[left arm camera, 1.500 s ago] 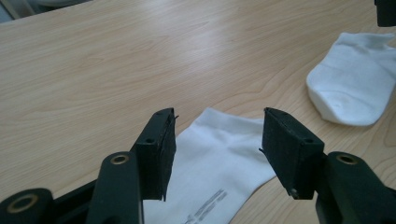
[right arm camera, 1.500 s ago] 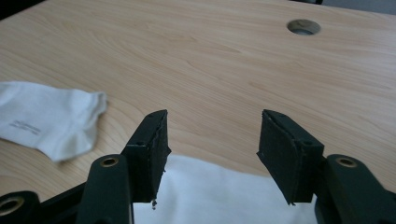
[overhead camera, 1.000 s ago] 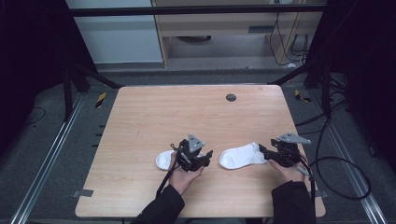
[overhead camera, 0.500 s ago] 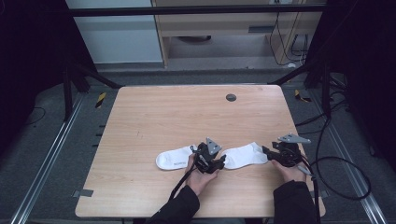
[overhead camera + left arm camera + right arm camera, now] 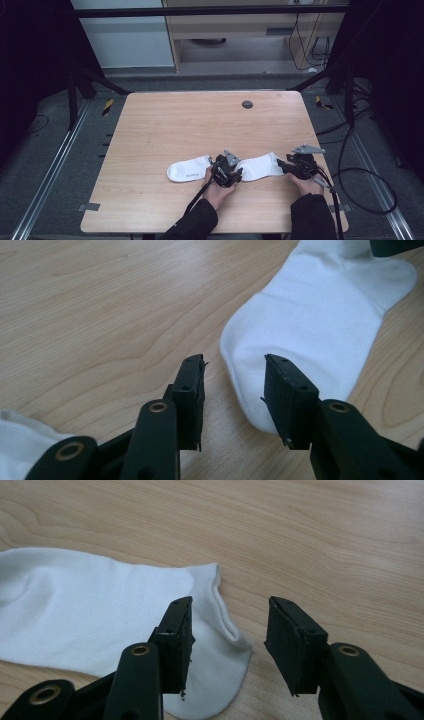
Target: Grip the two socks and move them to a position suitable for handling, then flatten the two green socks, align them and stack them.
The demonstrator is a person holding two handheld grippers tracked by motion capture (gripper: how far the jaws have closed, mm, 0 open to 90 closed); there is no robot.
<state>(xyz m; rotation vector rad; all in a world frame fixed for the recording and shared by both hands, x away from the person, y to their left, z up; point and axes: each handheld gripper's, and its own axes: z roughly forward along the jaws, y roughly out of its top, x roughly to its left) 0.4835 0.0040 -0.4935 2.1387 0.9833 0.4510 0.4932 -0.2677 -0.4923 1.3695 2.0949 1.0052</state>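
Left gripper (image 5: 235, 176): jaws part open and just been closing in. In the left gripper view (image 5: 234, 377) the rounded toe end of the right-hand white sock (image 5: 320, 315) lies in the gap between the jaws; the pads are not pressing it, with bare wood showing beside the one jaw and the other jaw over the sock's edge. Nothing gripped.

Behind this gripper, at its lower left corner in its own view, an edge of the second white sock (image 5: 20, 440) shows. In the high view that sock (image 5: 189, 168) lies flat on the counter (image 5: 200, 120) just to the outer side of the left gripper, close by or touching its body.

Right gripper (image 5: 285, 166): jaws also part open, also just been closing. In the right gripper view (image 5: 229, 615) the cuff end of the right-hand sock (image 5: 90, 610) sits under the one jaw and reaches partway into the gap; the other jaw stands over bare wood. Pads not clamped on the fabric.

High view: the right-hand sock (image 5: 260, 166) lies flat between the two grippers, toe at the left gripper, cuff at the right gripper. Both hands rest low on the counter's near edge. Well beyond the grippers, a small dark round spot (image 5: 247, 104) marks the counter's far side.
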